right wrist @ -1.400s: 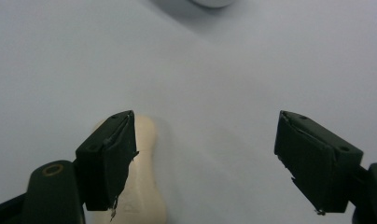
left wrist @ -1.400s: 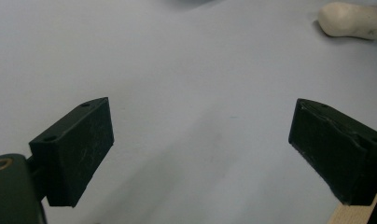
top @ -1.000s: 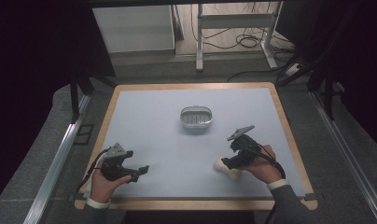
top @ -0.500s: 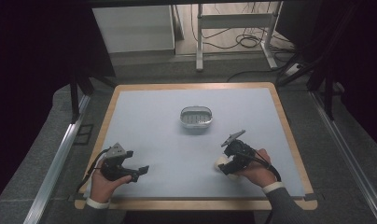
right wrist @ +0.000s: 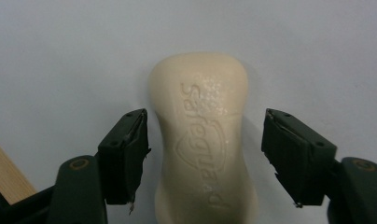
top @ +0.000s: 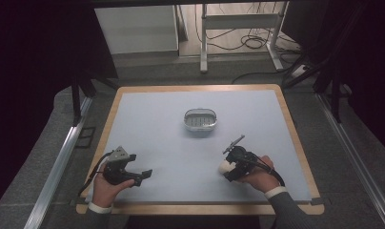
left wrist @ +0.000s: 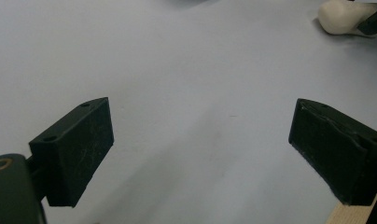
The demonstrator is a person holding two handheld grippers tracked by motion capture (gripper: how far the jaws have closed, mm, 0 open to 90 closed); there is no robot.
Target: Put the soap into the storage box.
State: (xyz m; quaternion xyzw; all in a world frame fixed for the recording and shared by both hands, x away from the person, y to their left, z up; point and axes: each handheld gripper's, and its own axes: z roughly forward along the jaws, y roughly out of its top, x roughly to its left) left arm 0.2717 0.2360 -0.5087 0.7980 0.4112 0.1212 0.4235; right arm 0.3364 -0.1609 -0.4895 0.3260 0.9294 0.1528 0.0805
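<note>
Since a second ago the right gripper has drawn back toward the person's edge of the table, jaws apart on either side of one cream soap bar stamped "Safeguard", not gripping it. One metal dish sits mid-table. One left gripper rests wide open, holding nothing.

Room is dark at the edges, only the surface is evenly lit from overhead, pale blue-grey, no glare. Shadows soft and short under both hands. High view slightly soft, mild noise in the blacks. Left gripper view: the far soap bar a bit blurred. Right gripper view: embossed lettering on the soap is sharp, faint shadow along its sides.
</note>
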